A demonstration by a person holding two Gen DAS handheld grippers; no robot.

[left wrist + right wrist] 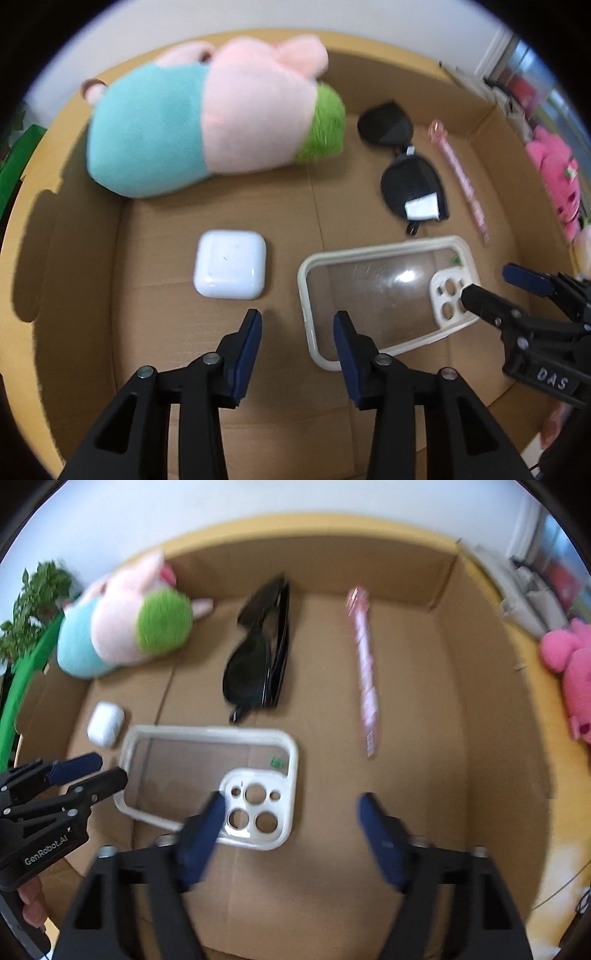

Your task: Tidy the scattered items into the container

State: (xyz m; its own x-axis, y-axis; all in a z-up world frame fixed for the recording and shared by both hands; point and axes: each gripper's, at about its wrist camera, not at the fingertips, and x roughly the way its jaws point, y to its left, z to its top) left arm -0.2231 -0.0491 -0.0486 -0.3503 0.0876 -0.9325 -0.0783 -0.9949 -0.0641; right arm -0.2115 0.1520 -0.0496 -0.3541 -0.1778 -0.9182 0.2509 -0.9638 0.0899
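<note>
A cardboard box [406, 81] [480, 701] holds a pastel plush toy [207, 118] [122, 627], black sunglasses [410, 173] [258, 653], a pink pen [461, 177] [364, 664], a white earbud case [229, 268] [105, 723] and a clear phone case [384, 291] [210, 779]. My left gripper [297, 323] [103, 768] is open and empty, above the box floor between the earbud case and the phone case. My right gripper [290, 808] [487, 282] is open and empty, over the phone case's camera end.
A pink plush [557, 173] [569, 664] lies outside the box on the right. A green plant [33, 602] stands beyond the box's left wall. A white wall is behind the box.
</note>
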